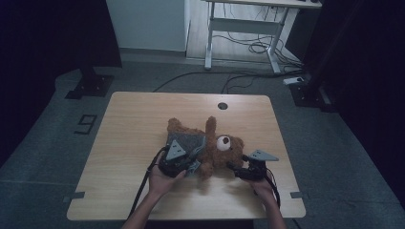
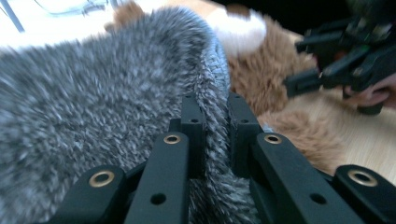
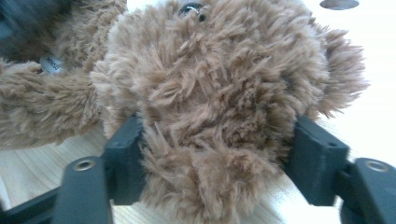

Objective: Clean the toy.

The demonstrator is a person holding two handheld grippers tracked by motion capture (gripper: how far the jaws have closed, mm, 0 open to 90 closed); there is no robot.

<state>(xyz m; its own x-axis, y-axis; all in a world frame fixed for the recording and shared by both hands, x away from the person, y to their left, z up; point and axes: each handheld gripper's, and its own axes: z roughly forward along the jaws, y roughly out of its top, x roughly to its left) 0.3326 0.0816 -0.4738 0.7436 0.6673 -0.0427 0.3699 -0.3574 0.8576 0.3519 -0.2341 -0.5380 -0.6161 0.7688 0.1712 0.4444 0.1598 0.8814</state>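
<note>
A brown teddy bear [image 1: 224, 143] lies on the wooden table [image 1: 133, 124], wearing a grey fuzzy garment [image 1: 188, 140]. My left gripper [image 1: 193, 166] is at the bear's near side. In the left gripper view the left gripper [image 2: 212, 107] is shut on a fold of the grey garment [image 2: 93, 93]. My right gripper [image 1: 236, 163] points left at the bear's head. In the right gripper view the right gripper [image 3: 219, 149] has a jaw pressed into the fur on each side of the head [image 3: 224, 70]. The right gripper [image 2: 299, 65] is also visible past the bear in the left gripper view.
A round cable hole [image 1: 222, 105] sits near the table's far edge. Behind the table stands a white desk frame [image 1: 243, 28] with cables on the floor. Black stand bases [image 1: 90, 86] flank the table. Bare wood lies to the left and at the front.
</note>
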